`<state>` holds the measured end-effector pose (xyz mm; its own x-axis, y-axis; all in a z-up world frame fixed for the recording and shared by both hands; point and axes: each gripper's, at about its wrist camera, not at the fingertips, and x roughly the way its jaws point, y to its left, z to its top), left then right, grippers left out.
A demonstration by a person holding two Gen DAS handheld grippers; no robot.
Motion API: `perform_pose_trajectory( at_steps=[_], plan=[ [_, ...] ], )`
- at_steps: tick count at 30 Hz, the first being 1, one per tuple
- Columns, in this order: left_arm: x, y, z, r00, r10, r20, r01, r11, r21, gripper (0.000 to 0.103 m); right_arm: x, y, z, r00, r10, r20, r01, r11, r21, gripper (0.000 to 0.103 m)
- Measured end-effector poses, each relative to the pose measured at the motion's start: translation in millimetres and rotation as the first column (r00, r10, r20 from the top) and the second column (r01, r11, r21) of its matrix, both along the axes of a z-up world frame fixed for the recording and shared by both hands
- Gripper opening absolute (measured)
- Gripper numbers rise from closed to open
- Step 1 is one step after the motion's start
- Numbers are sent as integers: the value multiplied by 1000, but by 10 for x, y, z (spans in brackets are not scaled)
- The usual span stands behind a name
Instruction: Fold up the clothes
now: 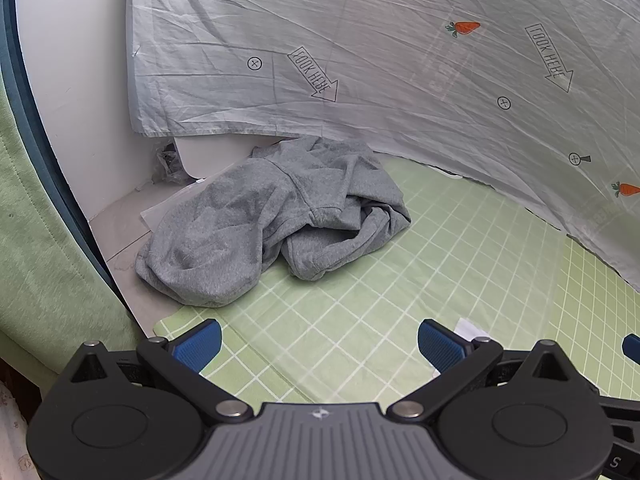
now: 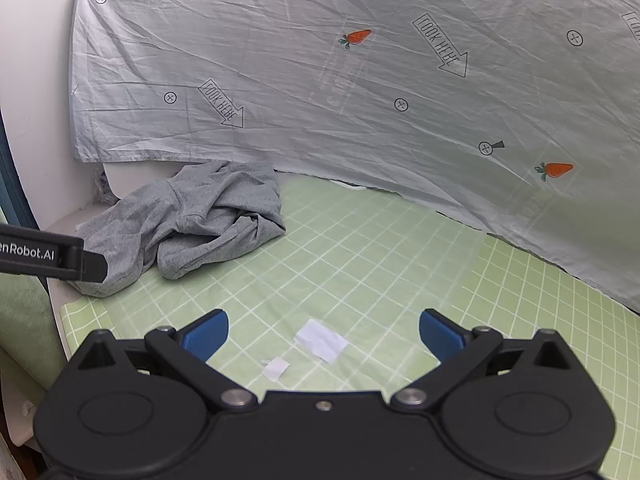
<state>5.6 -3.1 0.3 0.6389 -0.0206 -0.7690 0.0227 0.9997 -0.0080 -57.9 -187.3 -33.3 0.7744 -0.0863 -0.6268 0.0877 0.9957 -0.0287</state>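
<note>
A crumpled grey garment [image 1: 272, 216] lies in a heap at the far left of the green checked mat [image 1: 400, 300], partly over the mat's edge onto the white surface. It also shows in the right wrist view [image 2: 188, 220]. My left gripper [image 1: 319, 344] is open and empty, hovering over the mat short of the garment. My right gripper [image 2: 324, 334] is open and empty over the mat, to the right of the garment. The left gripper's black body [image 2: 52, 258] shows at the left edge of the right wrist view, in front of the garment's near edge.
A pale grey sheet [image 2: 360, 80] printed with carrots and arrows hangs as a backdrop behind the mat. Two white paper scraps [image 2: 320, 340] lie on the mat between the right gripper's fingers. A green fabric edge [image 1: 36, 240] and white wall [image 1: 80, 80] stand at left.
</note>
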Motion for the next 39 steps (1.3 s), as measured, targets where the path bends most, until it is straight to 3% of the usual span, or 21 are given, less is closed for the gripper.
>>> perform_pose_trajectory(
  at_steps=[14,22,29,35,39],
  plan=[
    [169,-18,-174,997,19,-81,-22,999,-33,103,87,-75,-61,1000,-13,-28,12,1000,-28,103],
    [552,150,-442,980,92,-178,-101,994,-40,103,600,-102,-195,996,14,-89,-21,997,-71,103],
    [1074,581,-919,928,226,-298,-263,960,-93,103,1402,123,-519,986,81,-147,-97,990,-105,103],
    [1498,1049,-1273,866,366,-340,-421,901,-103,101,2143,512,-895,965,204,-165,-228,963,-141,103],
    [1742,1277,-1448,828,424,-366,-484,871,-86,95,2568,754,-1110,940,301,-158,-324,936,-140,98]
  ],
)
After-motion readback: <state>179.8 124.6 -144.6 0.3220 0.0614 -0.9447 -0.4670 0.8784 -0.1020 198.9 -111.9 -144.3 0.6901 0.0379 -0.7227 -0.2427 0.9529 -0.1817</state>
